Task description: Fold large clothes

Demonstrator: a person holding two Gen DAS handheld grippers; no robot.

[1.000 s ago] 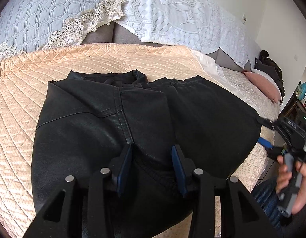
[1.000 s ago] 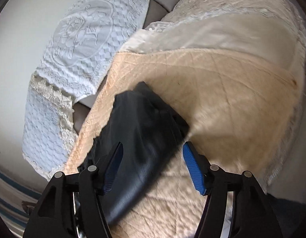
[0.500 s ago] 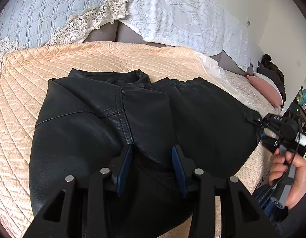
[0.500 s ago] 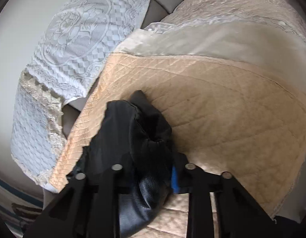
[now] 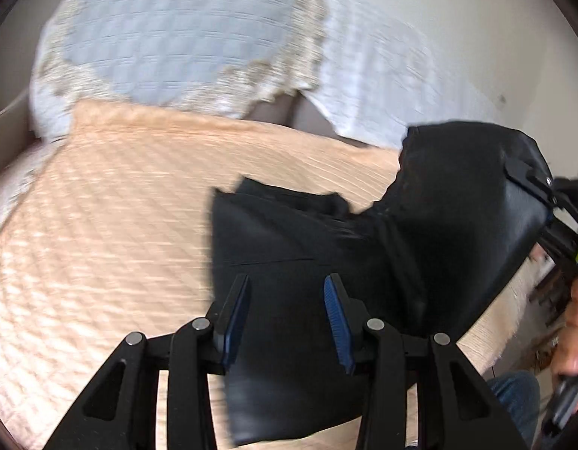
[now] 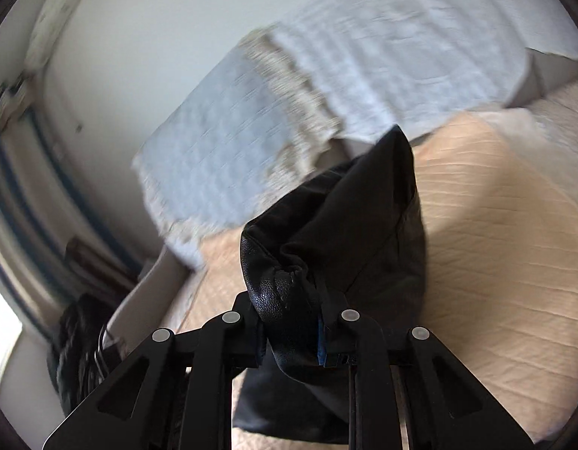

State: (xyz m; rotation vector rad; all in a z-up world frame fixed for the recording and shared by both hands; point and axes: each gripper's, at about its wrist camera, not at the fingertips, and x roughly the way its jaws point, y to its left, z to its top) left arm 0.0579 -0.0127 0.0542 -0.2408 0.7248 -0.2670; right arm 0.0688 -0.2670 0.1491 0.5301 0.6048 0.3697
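Nearest, the right tongs [image 6: 292, 332] have just closed on a bunched edge of the black leather garment [image 5: 307, 247], lifting it off the bed [image 5: 101, 225]; the left tongs [image 5: 287, 315] stand open above it. The fold is starting; next, I judge, that edge carries across to the far side.

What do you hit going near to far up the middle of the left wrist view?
Left gripper → black leather garment → peach quilted bedspread → pale blue quilted pillow with lace trim.
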